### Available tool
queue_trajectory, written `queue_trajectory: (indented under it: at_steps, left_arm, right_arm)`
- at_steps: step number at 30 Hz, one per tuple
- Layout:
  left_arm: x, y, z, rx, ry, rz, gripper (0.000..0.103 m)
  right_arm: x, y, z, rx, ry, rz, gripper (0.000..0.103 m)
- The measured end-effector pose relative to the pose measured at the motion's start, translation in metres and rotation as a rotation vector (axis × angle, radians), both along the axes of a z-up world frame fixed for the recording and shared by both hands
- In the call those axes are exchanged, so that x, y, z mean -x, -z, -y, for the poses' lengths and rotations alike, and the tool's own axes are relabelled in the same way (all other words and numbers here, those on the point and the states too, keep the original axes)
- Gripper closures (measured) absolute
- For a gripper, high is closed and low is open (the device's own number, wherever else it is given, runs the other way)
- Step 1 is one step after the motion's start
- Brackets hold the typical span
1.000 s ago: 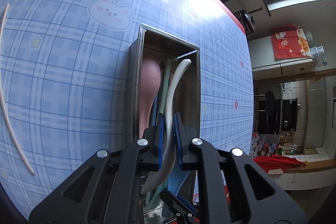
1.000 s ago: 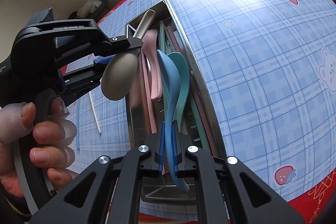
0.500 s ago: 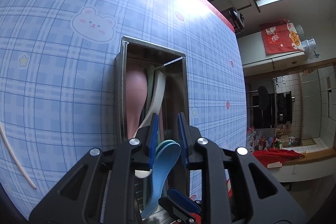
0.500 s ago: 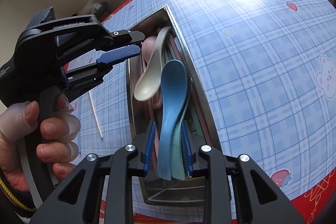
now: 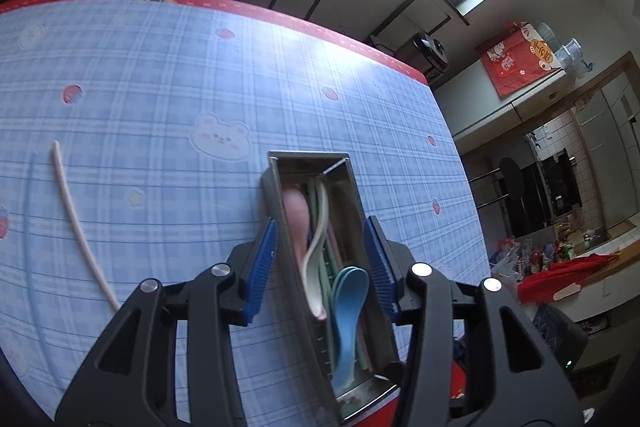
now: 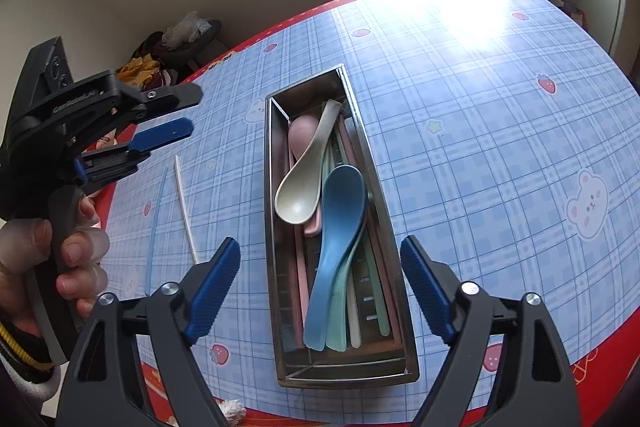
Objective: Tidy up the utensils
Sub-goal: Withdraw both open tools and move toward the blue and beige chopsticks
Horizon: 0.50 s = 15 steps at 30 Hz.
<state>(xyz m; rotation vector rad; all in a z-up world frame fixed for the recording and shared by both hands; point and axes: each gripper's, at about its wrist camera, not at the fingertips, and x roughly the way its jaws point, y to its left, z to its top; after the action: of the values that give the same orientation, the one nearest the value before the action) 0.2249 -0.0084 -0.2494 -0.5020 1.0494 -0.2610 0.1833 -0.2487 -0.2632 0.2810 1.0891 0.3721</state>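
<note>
Both the left gripper (image 5: 325, 269) and the right gripper (image 6: 320, 291) now hang with jaws wide apart and empty, where a second ago each was clamped on a spoon. The beige spoon (image 6: 305, 175) and blue spoon (image 6: 338, 247) now lie inside the metal tray (image 6: 400, 291). Two chopsticks (image 6: 185, 207) lie on the counter (image 6: 480, 147) left of the tray, probably next.

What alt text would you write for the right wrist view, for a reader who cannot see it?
A metal tray on a blue checked table holds a beige spoon, a blue spoon and other utensils. The right gripper is open below; the left gripper, also open, is at left above two loose chopsticks.
</note>
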Motion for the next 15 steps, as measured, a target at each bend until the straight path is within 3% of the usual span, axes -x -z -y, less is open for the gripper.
queue_trajectory:
  at_steps: [1, 3, 5, 6, 10, 11, 15]
  left_arm:
    - [0.006, -0.004, -0.008, -0.017, -0.006, 0.013, 0.054]
    - [0.016, -0.010, -0.024, -0.053, -0.022, 0.031, 0.040]
    - [0.028, -0.014, -0.041, -0.089, -0.037, 0.044, 0.033]
    - [0.034, -0.015, -0.050, -0.108, -0.047, 0.047, 0.020]
    - [0.057, -0.013, -0.082, -0.161, -0.080, 0.038, 0.015]
    - [0.062, -0.012, -0.090, -0.174, -0.089, 0.031, 0.007]
    - [0.076, -0.008, -0.115, -0.217, -0.094, 0.021, 0.006]
  right_arm:
    - [0.000, -0.002, -0.002, 0.007, -0.006, 0.008, 0.017]
    - [0.001, -0.005, -0.007, 0.031, -0.012, 0.024, 0.011]
    - [0.002, -0.009, -0.011, 0.047, -0.027, 0.032, 0.006]
    - [0.003, -0.011, -0.013, 0.053, -0.037, 0.034, 0.006]
    - [0.004, -0.015, -0.027, 0.107, -0.083, 0.046, 0.006]
    - [0.004, -0.015, -0.030, 0.123, -0.092, 0.055, 0.006]
    - [0.007, -0.019, -0.047, 0.197, -0.132, 0.100, 0.006]
